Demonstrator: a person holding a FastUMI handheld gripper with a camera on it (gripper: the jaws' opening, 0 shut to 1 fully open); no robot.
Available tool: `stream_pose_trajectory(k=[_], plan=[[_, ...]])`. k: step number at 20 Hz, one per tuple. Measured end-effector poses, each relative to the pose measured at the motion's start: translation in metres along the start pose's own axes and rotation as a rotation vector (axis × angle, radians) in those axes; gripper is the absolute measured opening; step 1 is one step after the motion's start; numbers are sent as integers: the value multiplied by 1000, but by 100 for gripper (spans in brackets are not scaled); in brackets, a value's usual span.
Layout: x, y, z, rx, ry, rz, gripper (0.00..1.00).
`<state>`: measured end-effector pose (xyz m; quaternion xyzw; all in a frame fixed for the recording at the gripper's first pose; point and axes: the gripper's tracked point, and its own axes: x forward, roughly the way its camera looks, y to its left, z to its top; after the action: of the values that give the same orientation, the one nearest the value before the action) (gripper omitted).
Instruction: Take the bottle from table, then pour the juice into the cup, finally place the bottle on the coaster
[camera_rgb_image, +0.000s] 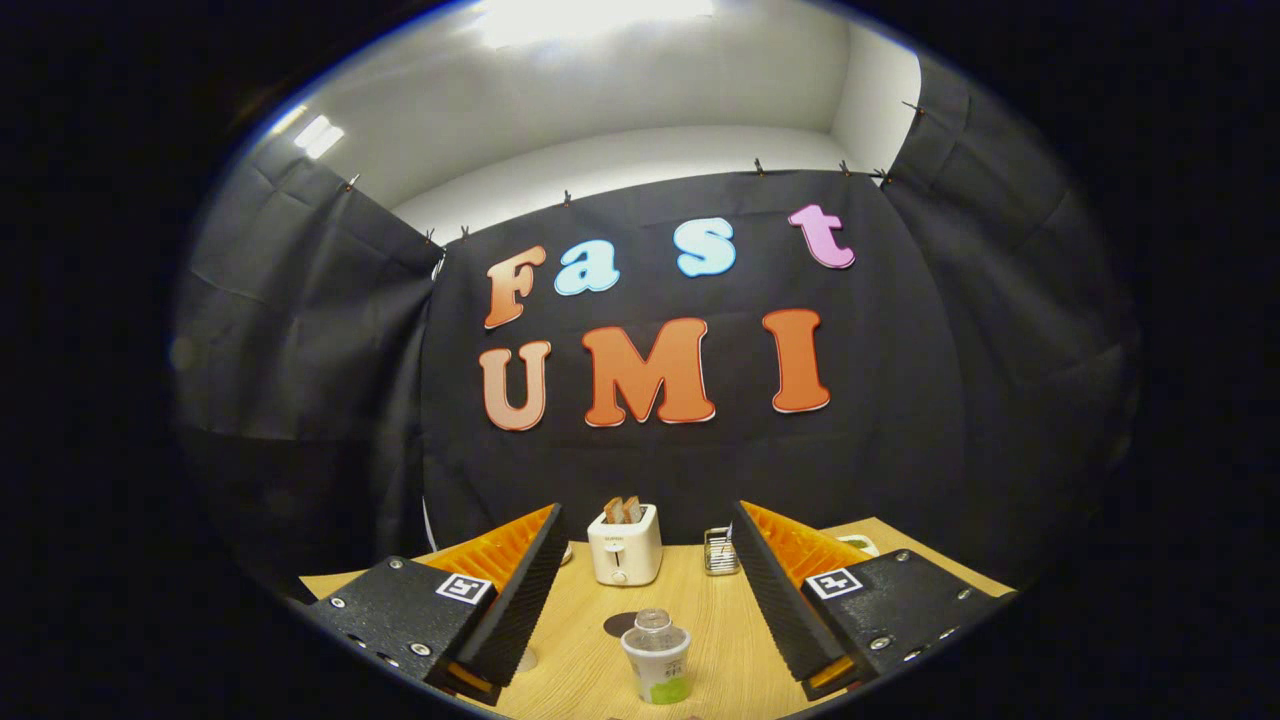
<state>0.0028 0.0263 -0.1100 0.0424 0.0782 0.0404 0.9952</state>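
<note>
The gripper (645, 570) hangs above a light wooden table (720, 640), its two fingers spread wide apart and holding nothing. Each finger shows a ribbed inner face, and a square printed marker sits on the block behind each one.

Between the fingers and low down, near the table's near edge, stands the bottle (656, 658). It is small and squat, with a pale, milky body, a green band on its lower part and a clear, rounded cap on top. It stands upright on the wood and touches neither finger. Just behind it and a little to its left lies a dark round coaster (620, 625), flat on the table, part of it hidden by the bottle's top.

Farther back, toward the table's far edge and in front of the black cloth wall, stands a cream toaster (624, 546) with two slices of toast (622, 510) standing up in its slots. To its right, near the inner face of the right finger, is a small wire holder (719, 550) with something pale in it; what it holds is too small to tell. A pale rounded rim (860, 543) shows behind the right finger at the far right corner of the table; it cannot be told what it is.
</note>
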Motion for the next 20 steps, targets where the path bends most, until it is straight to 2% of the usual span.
stream_pose_trajectory(k=[5,14,20], plan=[[12,-1,-77,8,131,6,98],[26,-4,-156,-104,202,-35,99],[35,-10,-198,-91,276,-64,97]])
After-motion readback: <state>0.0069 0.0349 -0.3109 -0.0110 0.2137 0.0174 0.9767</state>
